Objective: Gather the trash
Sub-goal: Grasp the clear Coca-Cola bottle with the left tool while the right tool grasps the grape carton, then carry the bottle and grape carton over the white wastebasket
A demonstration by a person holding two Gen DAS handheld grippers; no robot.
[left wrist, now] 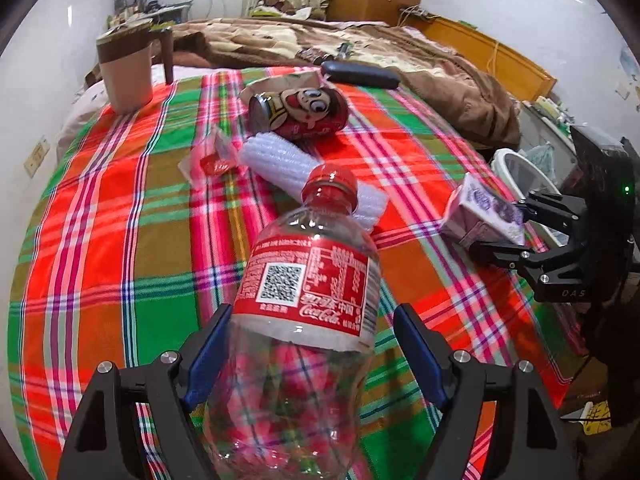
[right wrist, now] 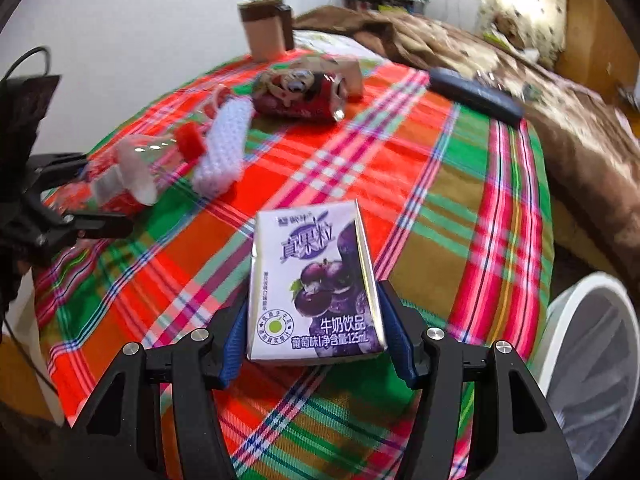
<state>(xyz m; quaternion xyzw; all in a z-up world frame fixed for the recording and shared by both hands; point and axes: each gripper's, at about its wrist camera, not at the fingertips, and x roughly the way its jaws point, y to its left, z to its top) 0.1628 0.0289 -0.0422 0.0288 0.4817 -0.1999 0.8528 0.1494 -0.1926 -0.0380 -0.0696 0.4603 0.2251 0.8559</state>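
Clear plastic cola bottle [left wrist: 308, 300], gripped in your left gripper [left wrist: 312, 344], points forward; right gripper [right wrist: 314, 336] clamps the purple milk carton [right wrist: 314, 280] nearest the white bin [right wrist: 592, 360].

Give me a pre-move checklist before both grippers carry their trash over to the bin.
1. Left gripper closed on the empty cola bottle: ok, the blue pads sit against its sides.
2. Right gripper closed on the grape milk carton: ok.
3. Bottle cap on: ok.
4. White bin open: ok; only its rim and liner show at the bed's edge.
5. Carton empty: cannot tell.
6. All trash collected: not ok; the red can and white foam sleeve lie on the plaid blanket.
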